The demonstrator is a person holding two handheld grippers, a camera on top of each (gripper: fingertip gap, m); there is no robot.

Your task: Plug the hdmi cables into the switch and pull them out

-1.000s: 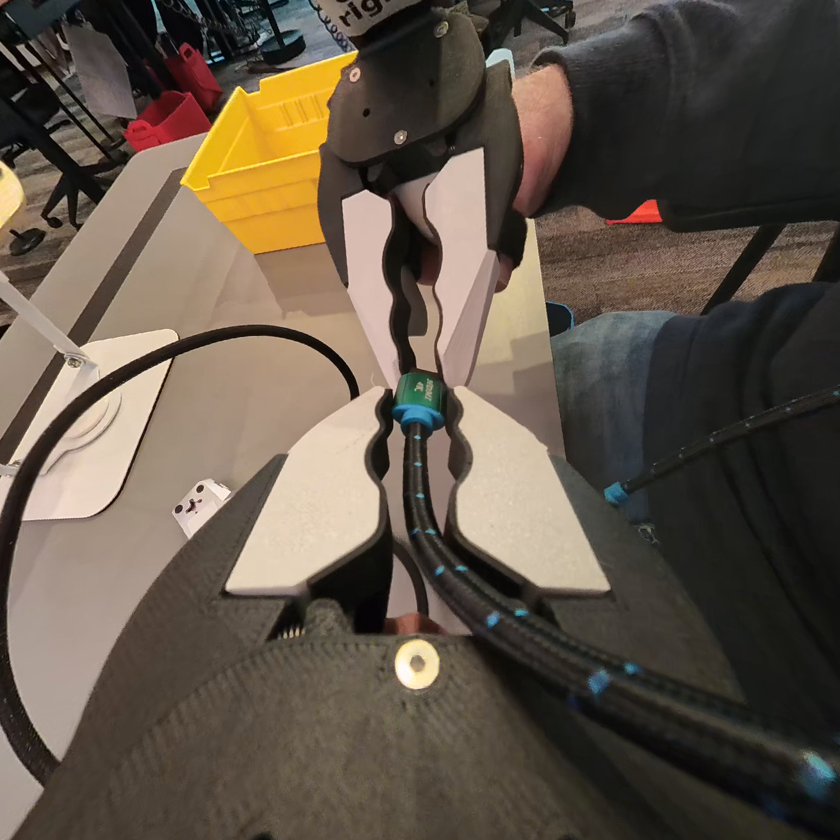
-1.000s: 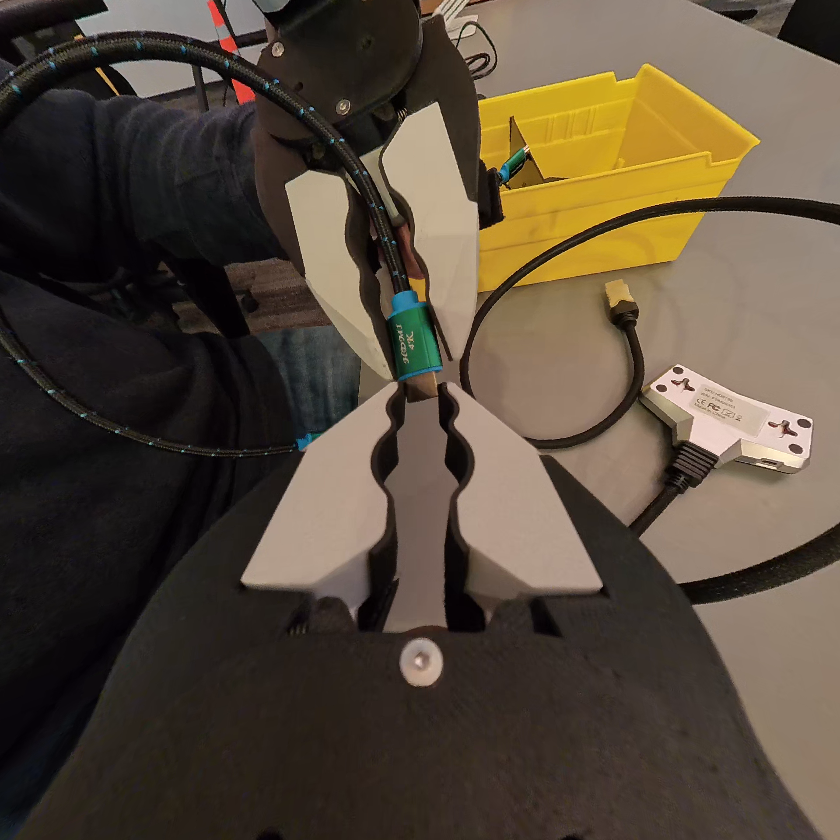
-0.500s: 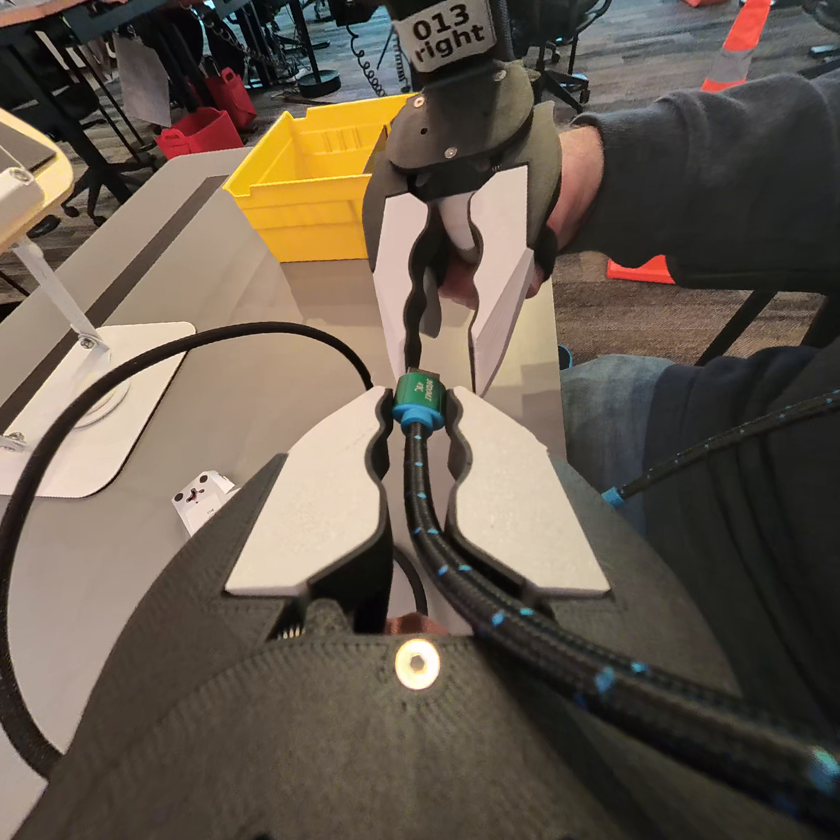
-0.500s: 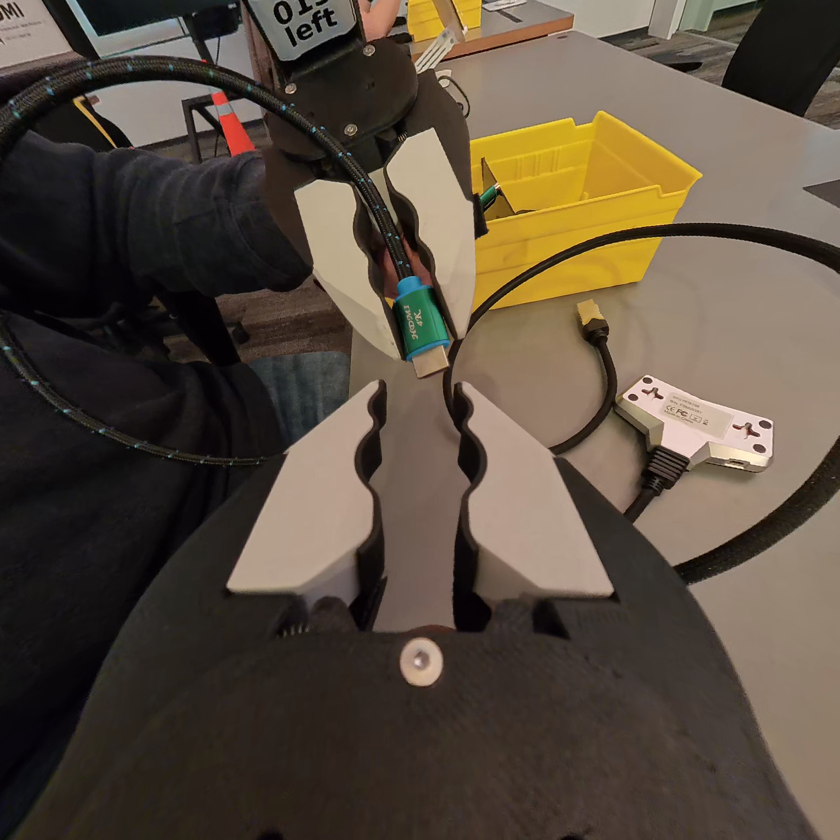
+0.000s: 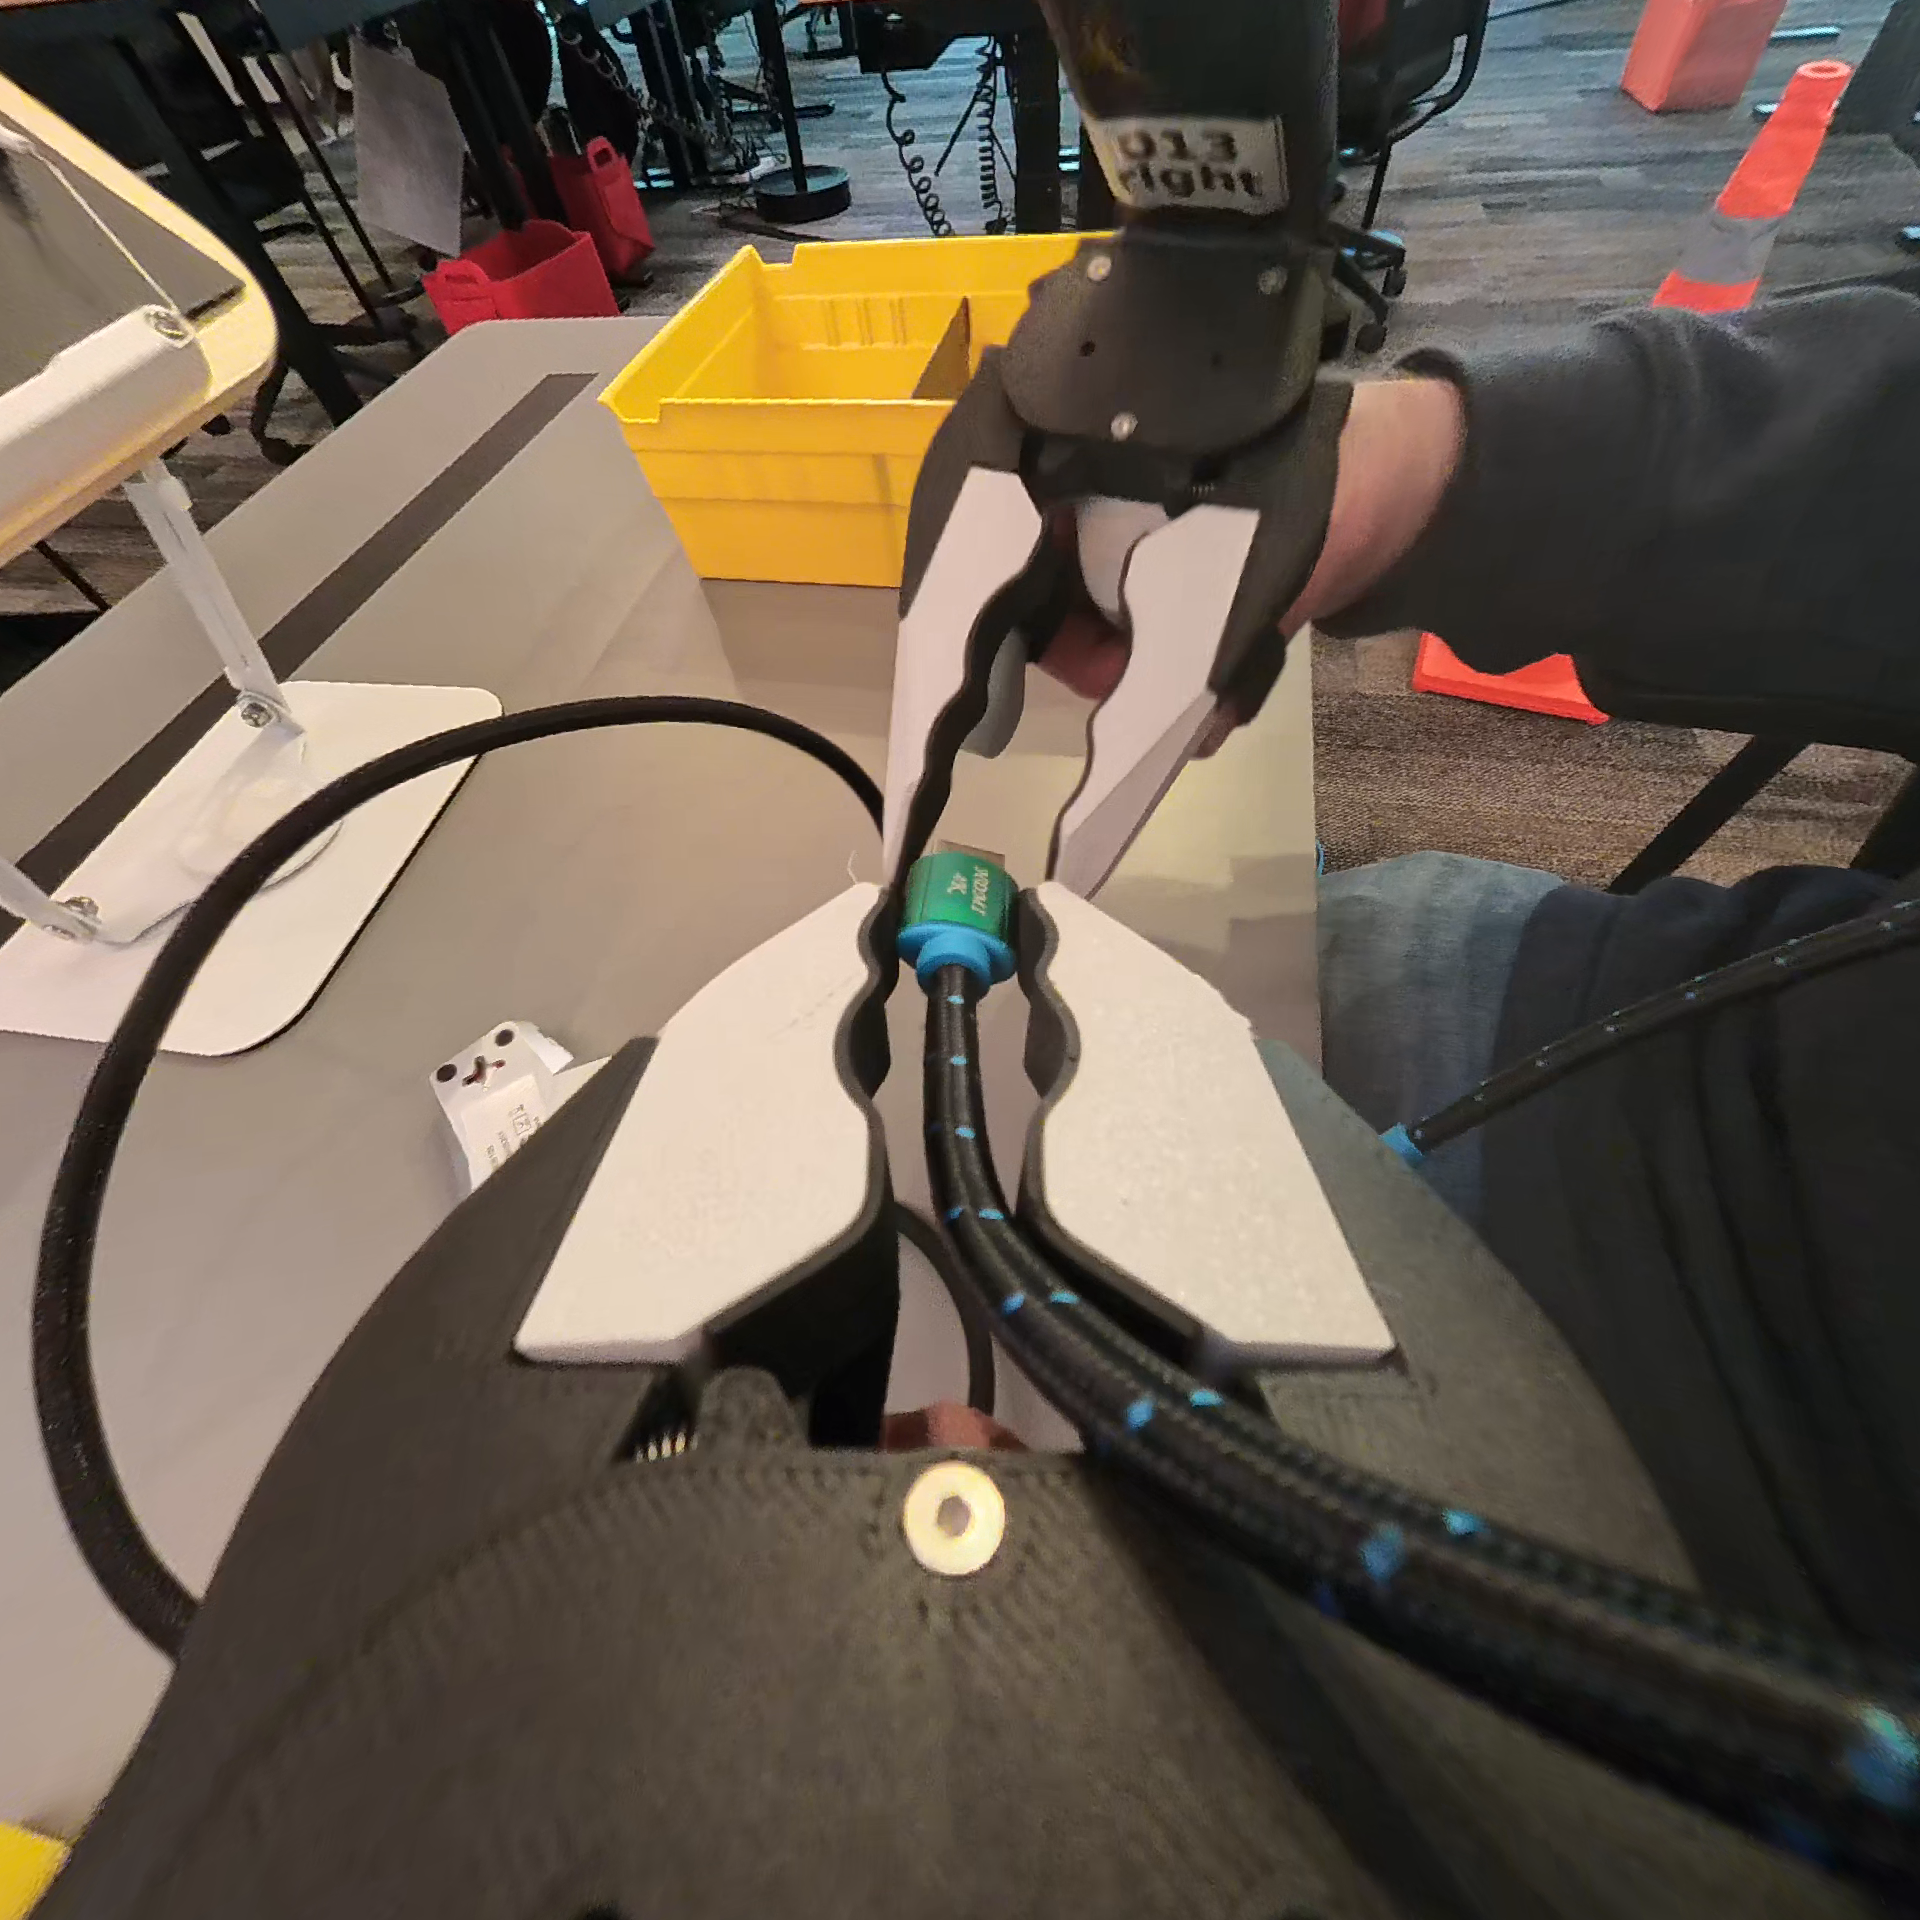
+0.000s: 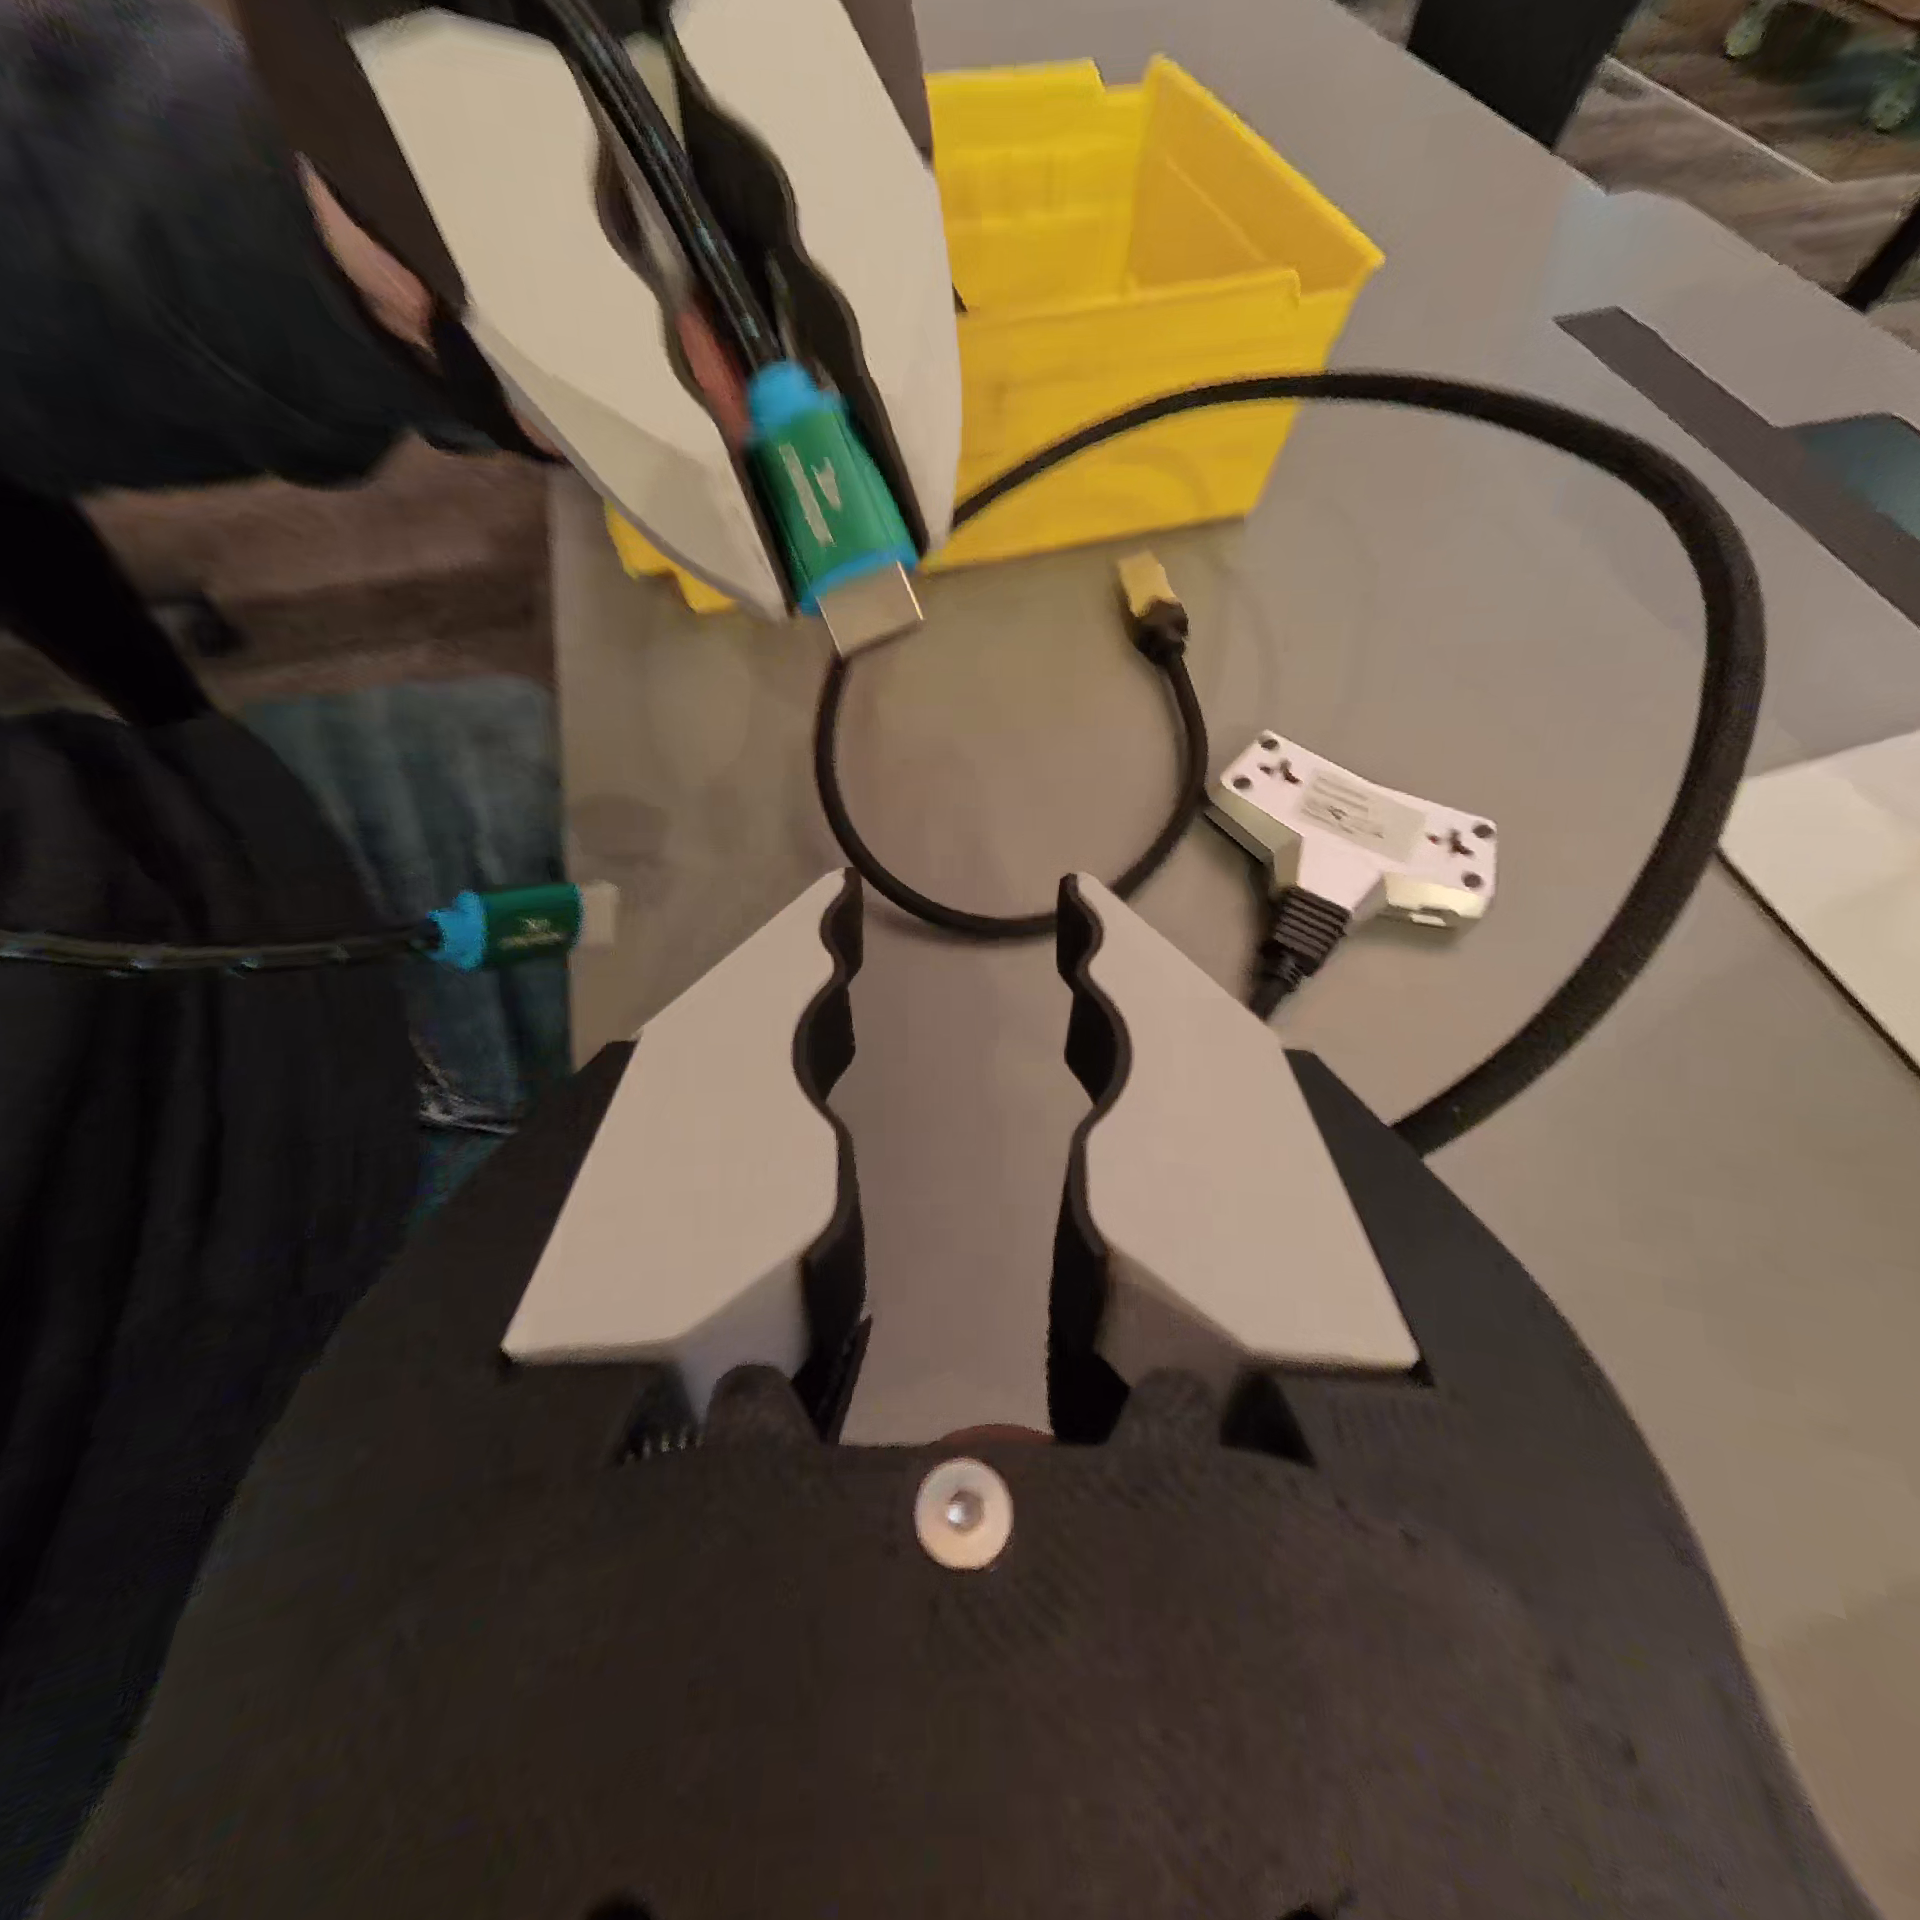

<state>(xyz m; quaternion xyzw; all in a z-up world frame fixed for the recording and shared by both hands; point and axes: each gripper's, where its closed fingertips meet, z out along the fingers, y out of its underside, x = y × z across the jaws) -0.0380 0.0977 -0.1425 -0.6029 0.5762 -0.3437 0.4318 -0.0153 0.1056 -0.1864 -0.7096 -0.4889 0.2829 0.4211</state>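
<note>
My left gripper (image 5: 954,899) is shut on a green HDMI plug (image 5: 956,904) with a blue collar. Its black-and-blue braided cable runs back between the fingers. My right gripper (image 6: 958,888) is open and empty. It faces the left gripper (image 6: 847,577), and the plug (image 6: 831,520) with its bare metal end hangs just above and beyond its tips. In the left wrist view the right gripper (image 5: 985,875) is open on either side of the plug's tip without touching it. The white switch (image 6: 1361,842) lies on the grey table to the right. A second green HDMI plug (image 6: 520,920) hangs at the left over the person's lap.
A yellow bin (image 6: 1143,312) stands at the table's far edge. A thin black lead with a gold plug (image 6: 1148,603) loops out from the switch. A thick black cable (image 6: 1714,727) arcs across the table. A white stand base (image 5: 260,831) sits at the left. My right fingertips sit around 6 cm from my left ones.
My right gripper has opened wider and let go of the plug's metal tip. It has drawn back from the plug. My left gripper still holds the plug and now sits higher in the right wrist view.
</note>
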